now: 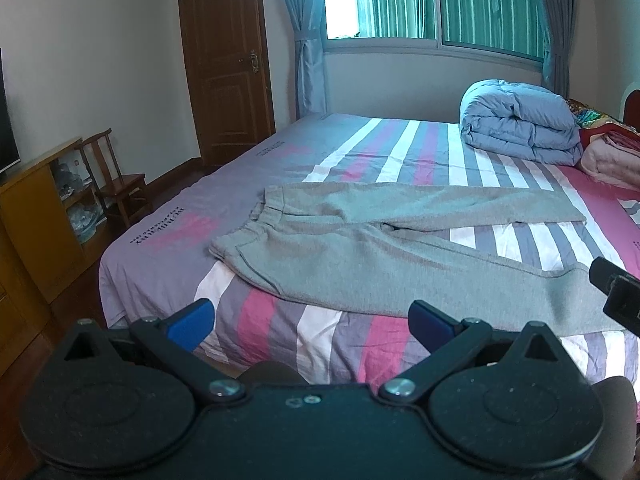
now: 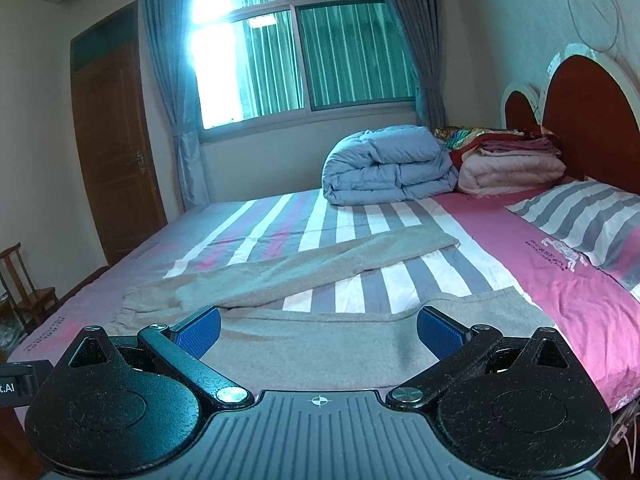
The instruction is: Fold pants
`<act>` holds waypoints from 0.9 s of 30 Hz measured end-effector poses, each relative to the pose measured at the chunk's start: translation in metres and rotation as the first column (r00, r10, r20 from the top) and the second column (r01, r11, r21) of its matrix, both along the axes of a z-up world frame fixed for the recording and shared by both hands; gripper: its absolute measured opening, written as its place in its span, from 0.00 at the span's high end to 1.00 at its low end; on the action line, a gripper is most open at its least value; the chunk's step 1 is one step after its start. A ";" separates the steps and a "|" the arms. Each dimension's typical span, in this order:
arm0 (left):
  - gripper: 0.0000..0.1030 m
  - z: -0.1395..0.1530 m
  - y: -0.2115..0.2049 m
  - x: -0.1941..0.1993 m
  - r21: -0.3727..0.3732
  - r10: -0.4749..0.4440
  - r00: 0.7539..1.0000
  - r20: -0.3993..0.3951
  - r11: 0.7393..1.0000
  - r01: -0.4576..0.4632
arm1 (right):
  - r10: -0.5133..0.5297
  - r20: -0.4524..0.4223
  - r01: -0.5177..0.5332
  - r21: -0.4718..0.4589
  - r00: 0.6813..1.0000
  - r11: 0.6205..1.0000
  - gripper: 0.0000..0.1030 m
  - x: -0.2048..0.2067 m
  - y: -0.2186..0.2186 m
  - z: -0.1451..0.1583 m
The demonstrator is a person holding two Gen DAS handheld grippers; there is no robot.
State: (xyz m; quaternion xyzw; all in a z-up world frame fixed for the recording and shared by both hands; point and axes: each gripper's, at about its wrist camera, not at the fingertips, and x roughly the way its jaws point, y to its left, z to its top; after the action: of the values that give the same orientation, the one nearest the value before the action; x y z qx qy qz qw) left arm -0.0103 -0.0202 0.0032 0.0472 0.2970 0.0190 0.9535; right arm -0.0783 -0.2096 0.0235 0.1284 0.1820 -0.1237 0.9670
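Grey pants [image 1: 360, 248] lie spread flat on the striped bed [image 1: 280, 320], waistband to the left and the two legs splayed apart toward the right. In the right wrist view the same pants [image 2: 304, 332] show the near leg just ahead of the fingers and the far leg running up to the right. My left gripper [image 1: 312, 322] hangs open in front of the bed's near edge, holding nothing. My right gripper [image 2: 318, 330] is open too, low over the near leg, with nothing between its blue pads. The right gripper's tip [image 1: 618, 292] shows at the left wrist view's right edge.
A folded blue duvet [image 2: 384, 168] and stacked blankets [image 2: 512, 168] sit at the far end by the red headboard [image 2: 592, 120]. A striped pillow [image 2: 580, 216] lies at right. A wooden chair [image 1: 116, 176], a cabinet [image 1: 36, 216] and a door [image 1: 228, 64] stand left of the bed.
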 end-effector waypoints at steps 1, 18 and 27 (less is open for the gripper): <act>0.06 0.000 0.000 0.001 0.000 -0.001 1.000 -0.001 1.000 0.001 | 0.000 0.000 0.000 0.000 1.000 1.000 0.00 0.000 -0.001 0.000; 0.06 -0.023 -0.006 0.021 0.003 -0.007 0.996 -0.085 1.000 0.007 | 0.009 -0.033 -0.010 -0.019 0.999 1.000 0.00 0.010 -0.007 -0.017; 0.06 -0.028 -0.006 0.020 0.002 -0.005 0.998 -0.066 1.000 0.005 | 0.002 -0.069 -0.001 0.010 0.998 1.000 0.00 0.017 -0.017 -0.028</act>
State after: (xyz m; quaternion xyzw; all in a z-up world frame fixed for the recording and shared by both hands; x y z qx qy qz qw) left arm 0.0101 -0.0267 -0.0245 0.0494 0.3280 0.0153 0.9433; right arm -0.0615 -0.2266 -0.0042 0.1287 0.2162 -0.1266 0.9595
